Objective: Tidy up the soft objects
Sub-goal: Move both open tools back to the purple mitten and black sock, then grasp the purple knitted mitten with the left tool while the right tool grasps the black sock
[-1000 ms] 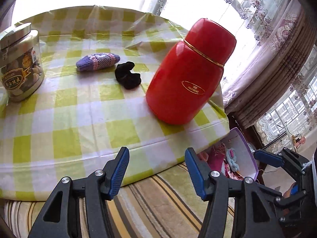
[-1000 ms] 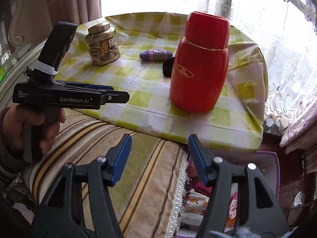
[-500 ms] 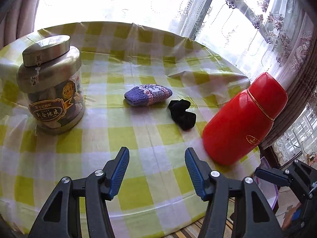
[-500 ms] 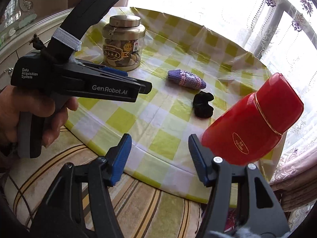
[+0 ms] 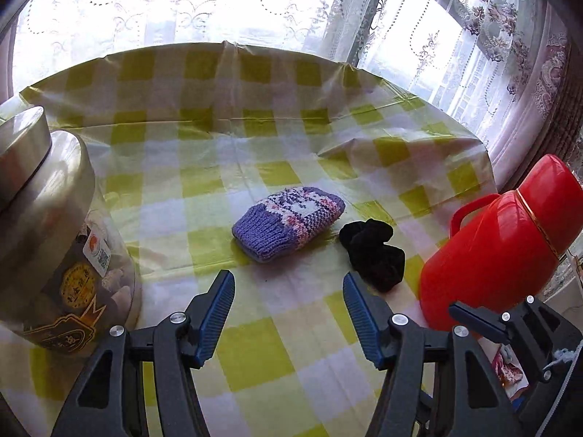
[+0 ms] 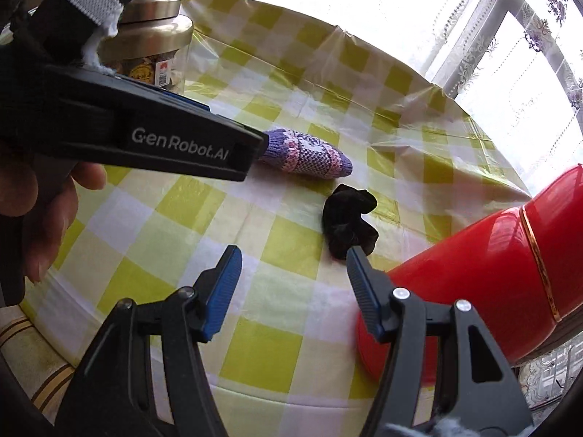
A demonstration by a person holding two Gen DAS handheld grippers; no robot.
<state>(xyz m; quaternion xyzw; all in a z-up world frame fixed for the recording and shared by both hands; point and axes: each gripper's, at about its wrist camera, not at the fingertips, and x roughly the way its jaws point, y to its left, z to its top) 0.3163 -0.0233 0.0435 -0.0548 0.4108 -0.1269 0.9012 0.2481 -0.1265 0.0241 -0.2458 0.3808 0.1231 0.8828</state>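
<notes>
— So where does the knitted sock (image 5: pixel 288 223) lie?

— Just ahead of the left tongs (image 5: pixel 288 313), on the desk (image 5: pixel 255 357), a little beyond the gap between their blue pads and clear of them. Its long axis runs slantwise across that view: the ribbed purple cuff end is nearer and to the left, the patterned end farther and to the right.

— And the black one?

— The black scrunched cloth (image 5: pixel 373 253) sits just beside the sock's right end, apart from it by a narrow strip of cloth-covered desk. It is a crumpled lump, so I cannot give it an axis. From the right tongs (image 6: pixel 293 286) it is ahead and slightly right, its near edge just past the tip of the right pad; touching or not, I cannot tell.

— How do the tongs stand?

— Left tongs: jaws apart and opening, nothing between them but desk. Right tongs: jaws apart, nothing gripped. A hand (image 6: pixel 47 211) holds the left tool at the left of the right view.

— What else is around them?

— A red flask (image 5: pixel 503 240) stands right of both tongs, close to the black cloth. A metal-lidded jar (image 5: pixel 54 240) stands left of the left tongs. The desk is round, under a glossy, creased yellow-green and white checked cover. Beyond it hang lace curtains (image 5: pixel 218 3) over a bright window.
</notes>
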